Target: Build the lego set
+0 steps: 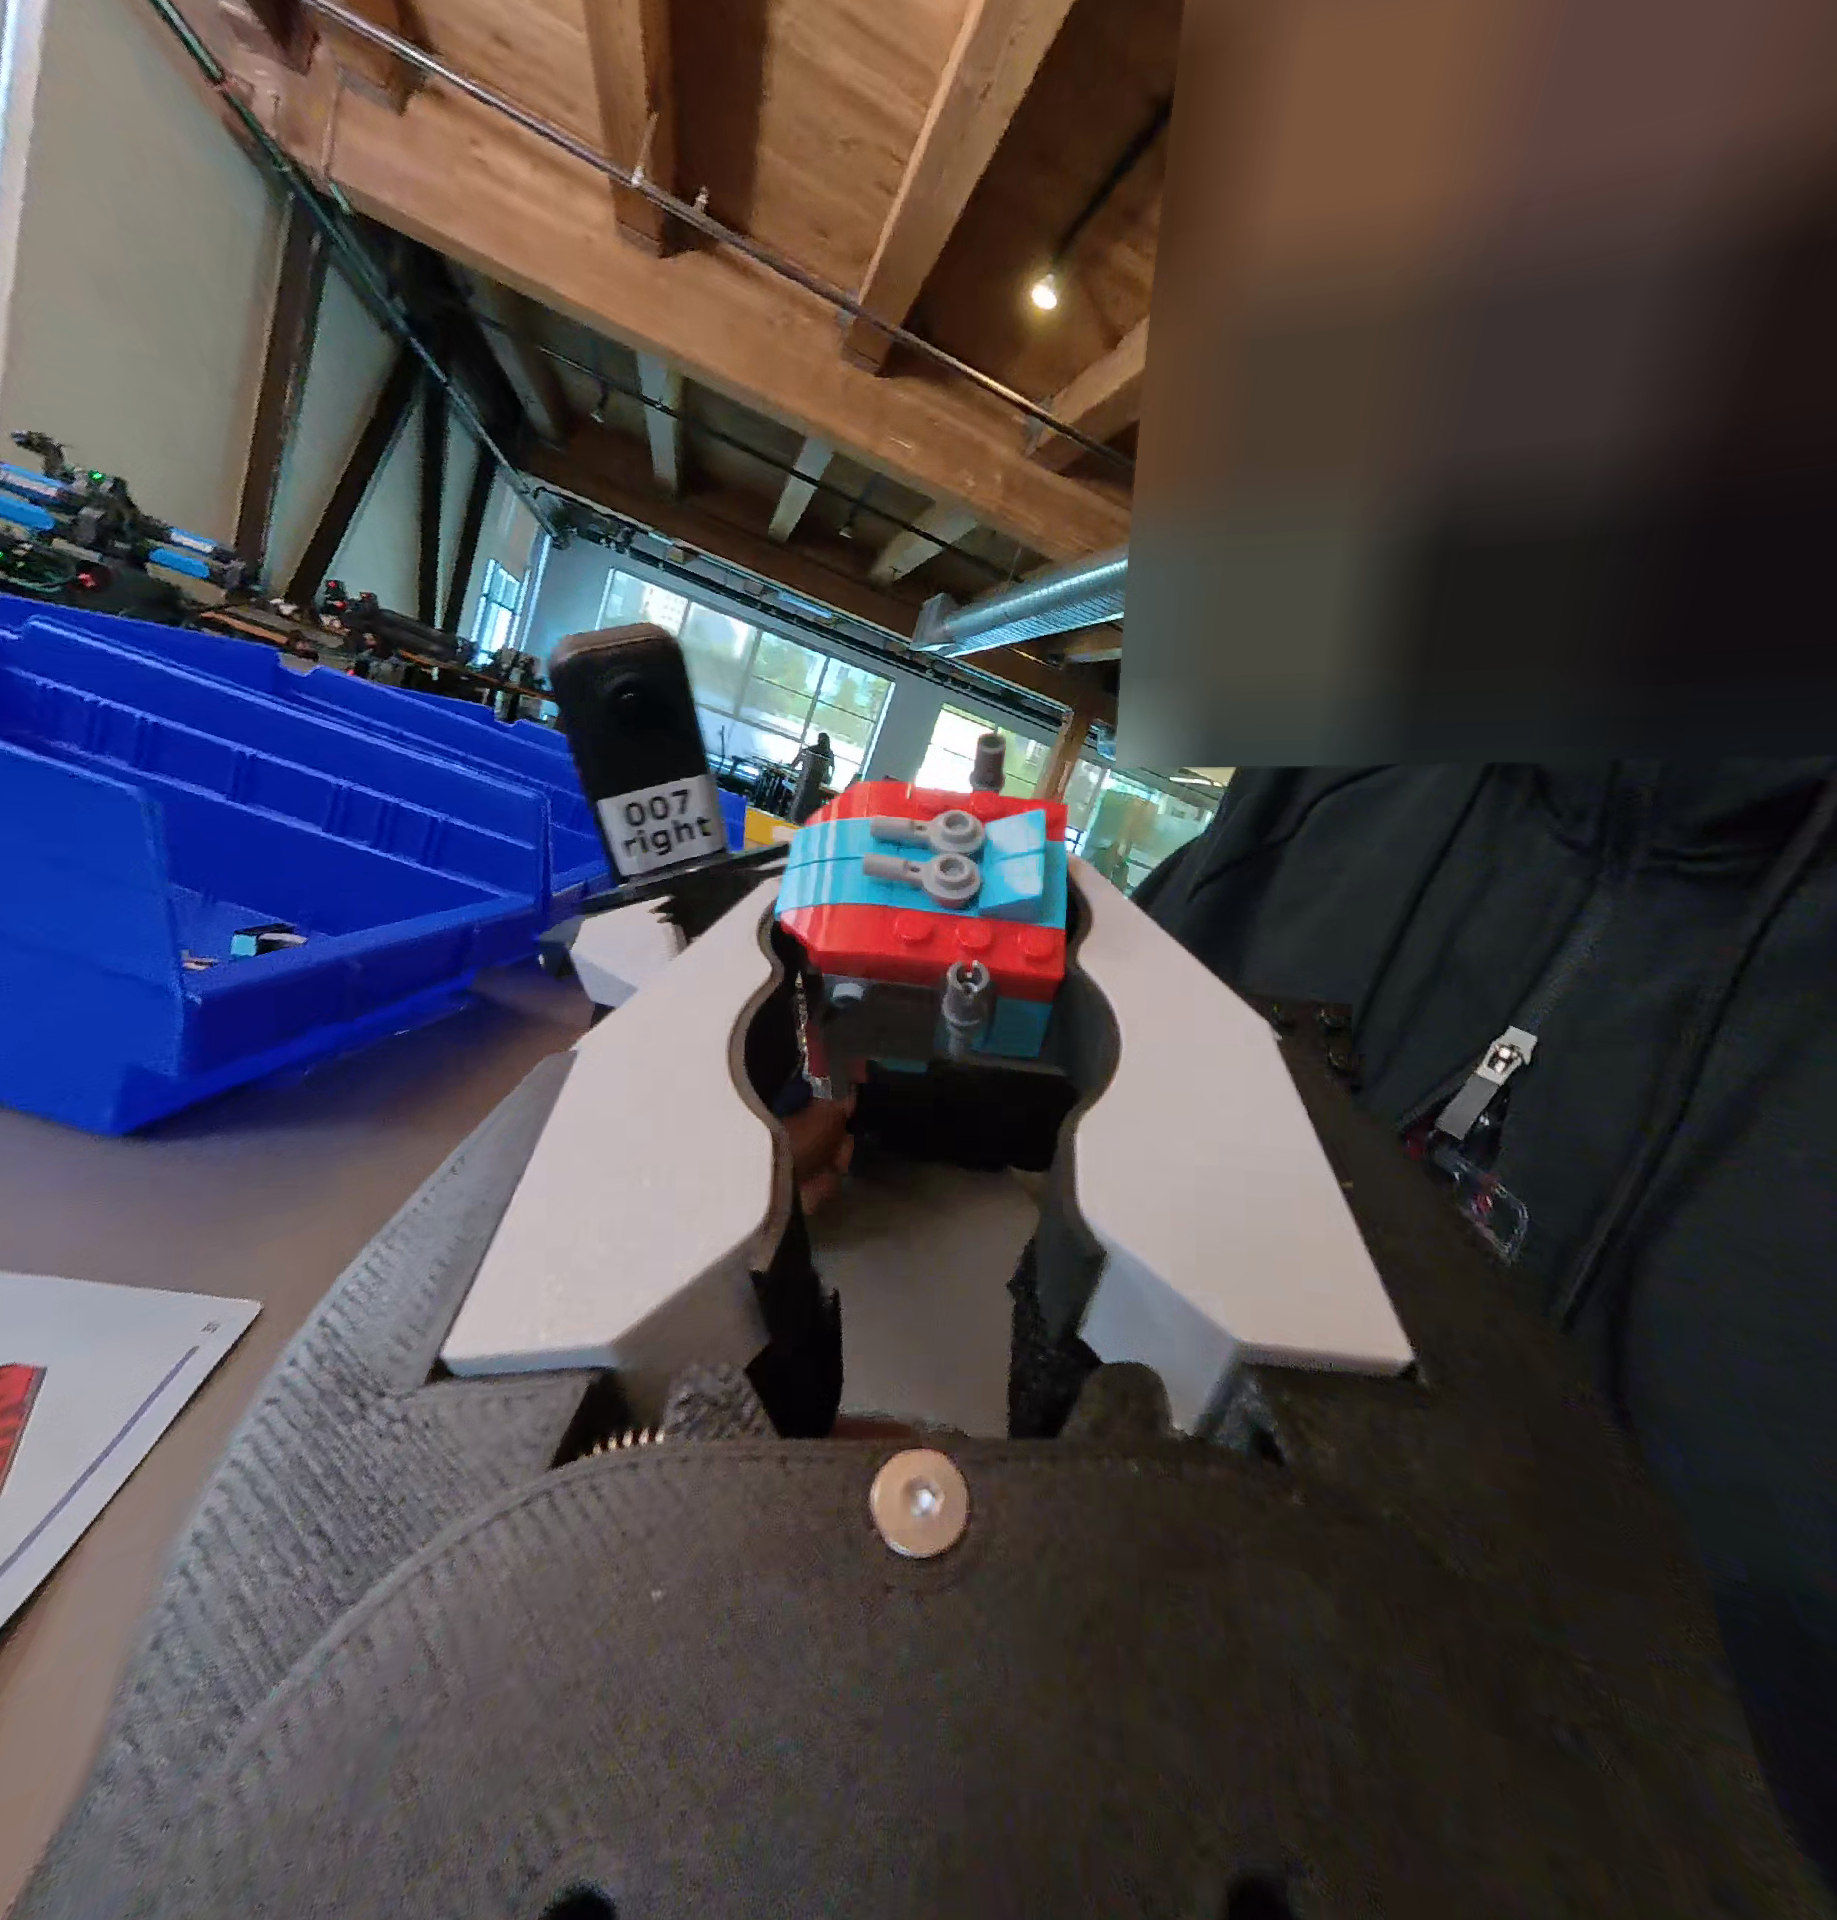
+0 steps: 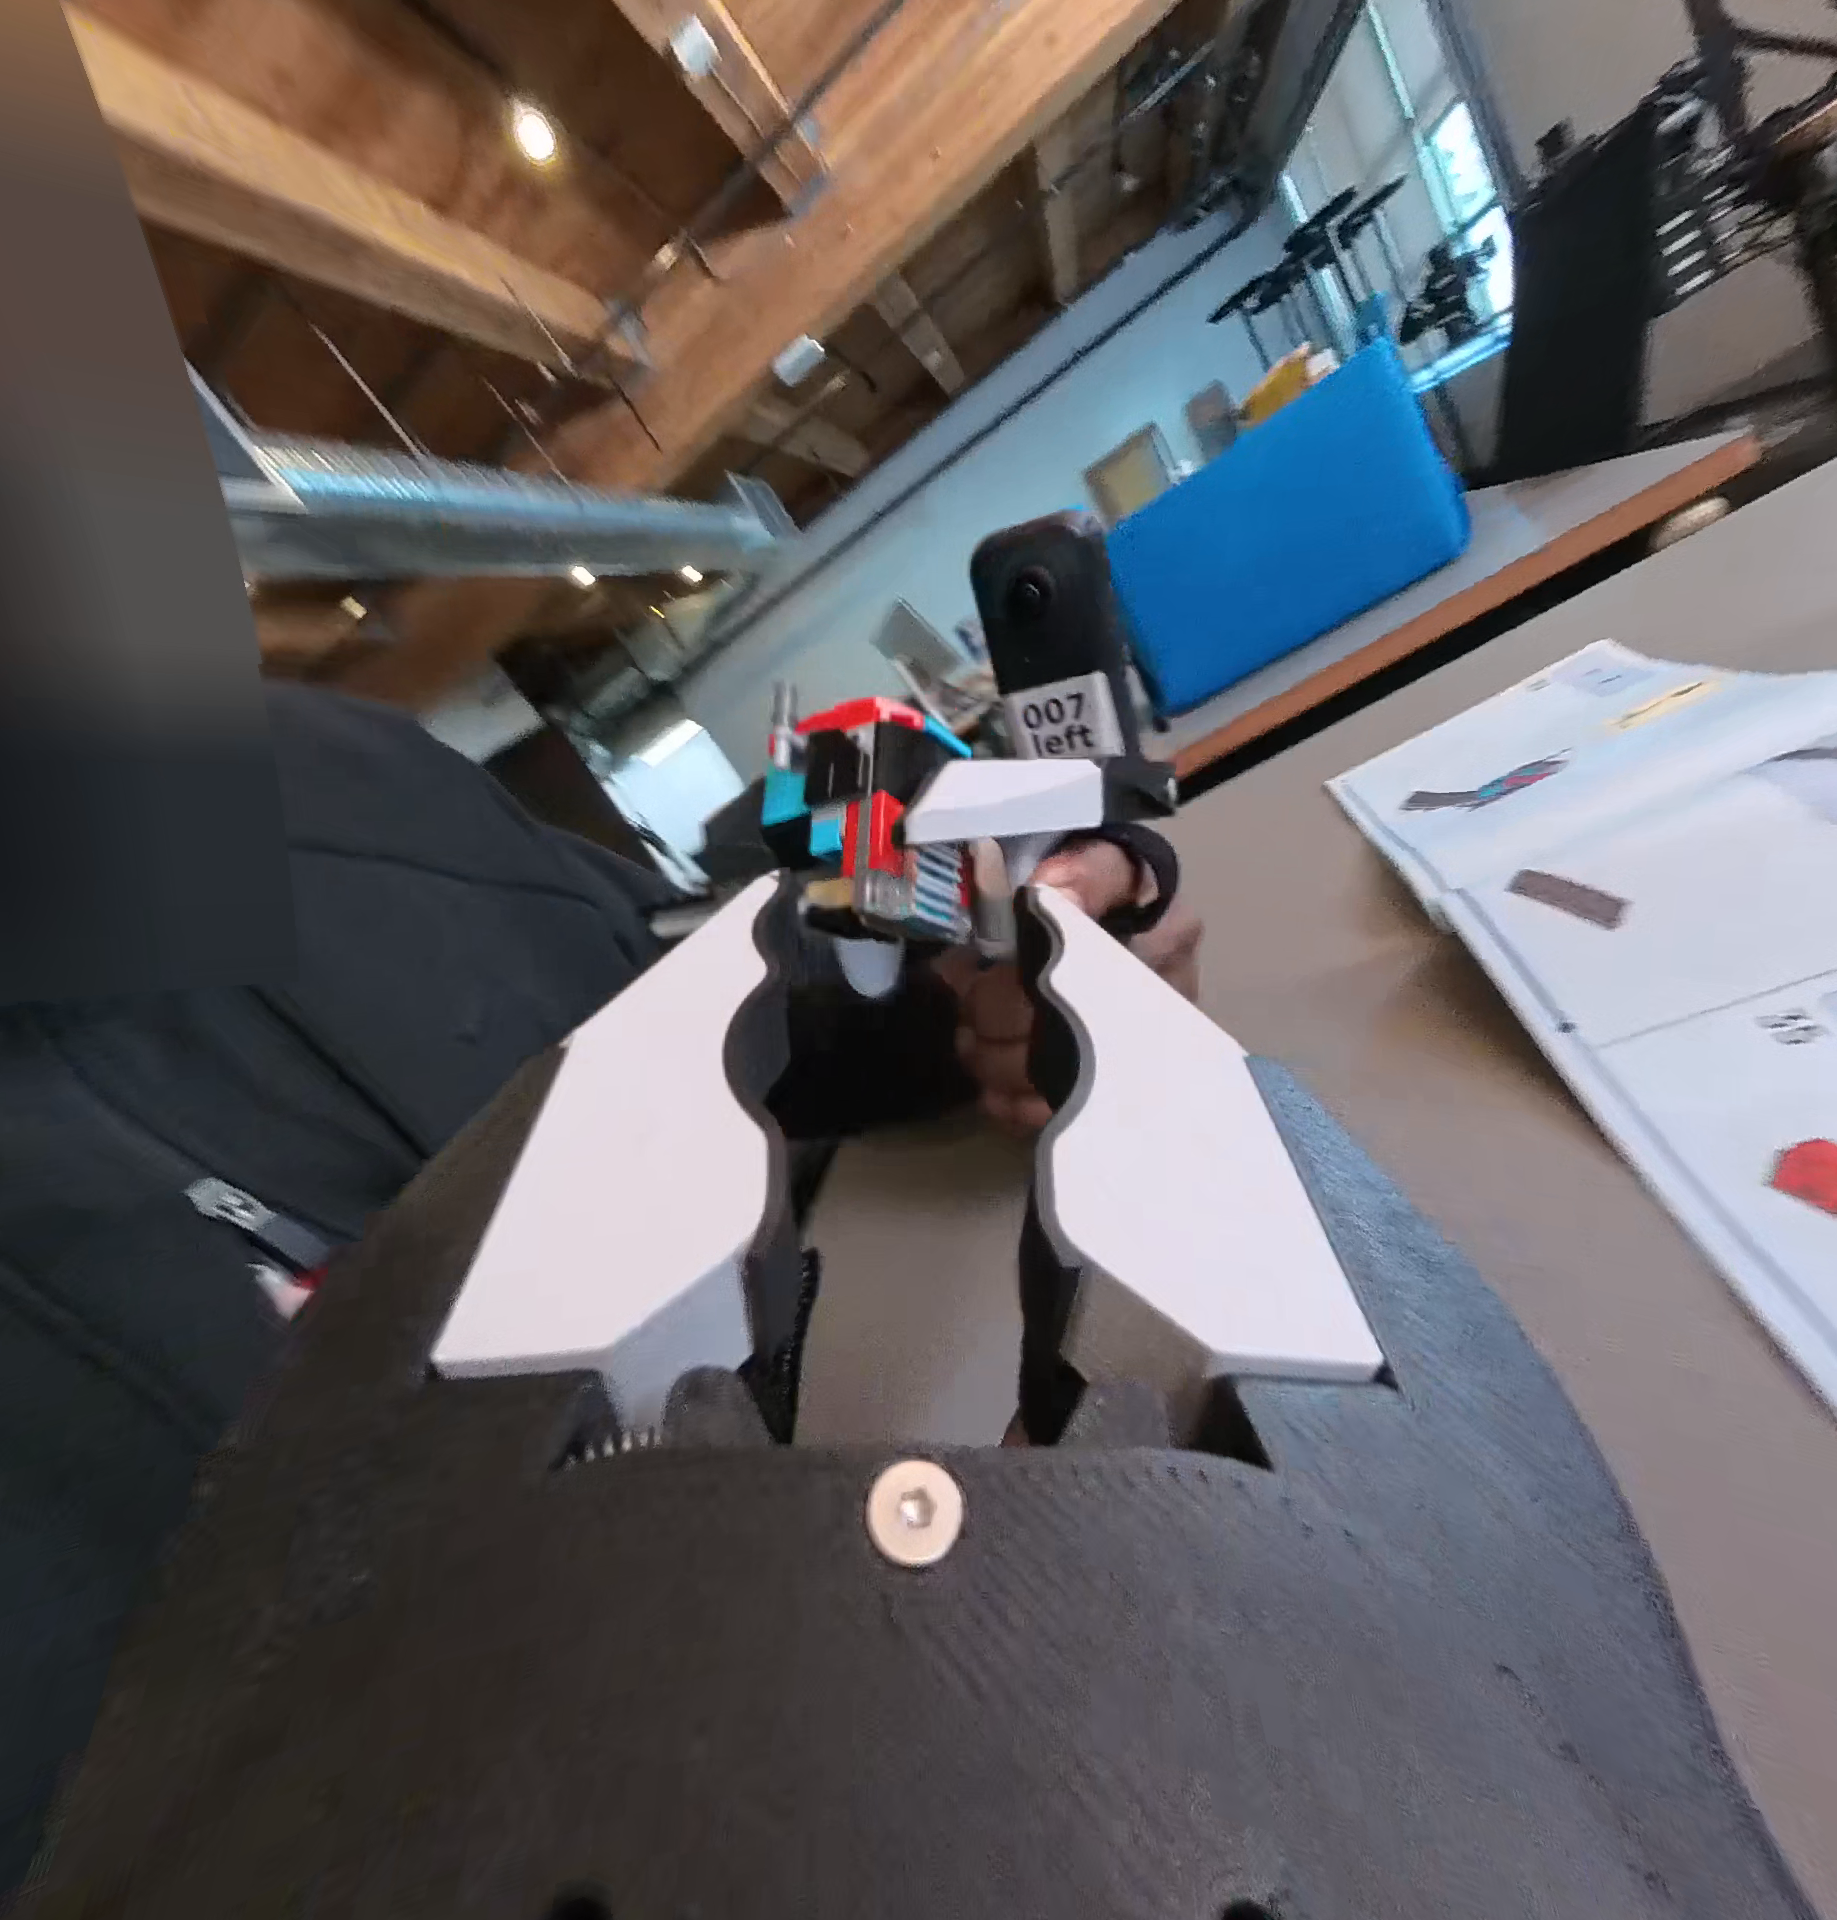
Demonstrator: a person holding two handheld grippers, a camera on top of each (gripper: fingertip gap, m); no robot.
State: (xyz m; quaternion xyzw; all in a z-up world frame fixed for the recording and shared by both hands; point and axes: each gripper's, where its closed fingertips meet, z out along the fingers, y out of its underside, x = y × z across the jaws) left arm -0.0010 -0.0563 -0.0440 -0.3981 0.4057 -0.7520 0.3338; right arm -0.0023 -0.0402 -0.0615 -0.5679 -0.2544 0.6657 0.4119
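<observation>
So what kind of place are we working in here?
Probably a robotics lab or workshop in a converted industrial loft: exposed timber ceiling beams, robot arm rigs along the far wall, and a blue parts bin on the grey worktable.

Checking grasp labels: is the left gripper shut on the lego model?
Shut on it: the left gripper's fingers press both sides of the lego model.

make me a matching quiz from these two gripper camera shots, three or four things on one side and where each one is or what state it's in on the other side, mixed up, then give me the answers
Things:
1. lego model
2. blue bin
3. instruction booklet
4. right gripper

Places or states:
A. lying open on the table
B. clamped between the left gripper's fingers, off the table
C. standing on the table with its compartments facing up
D. open, holding nothing

Pairs: 1-B, 2-C, 3-A, 4-D
</observation>
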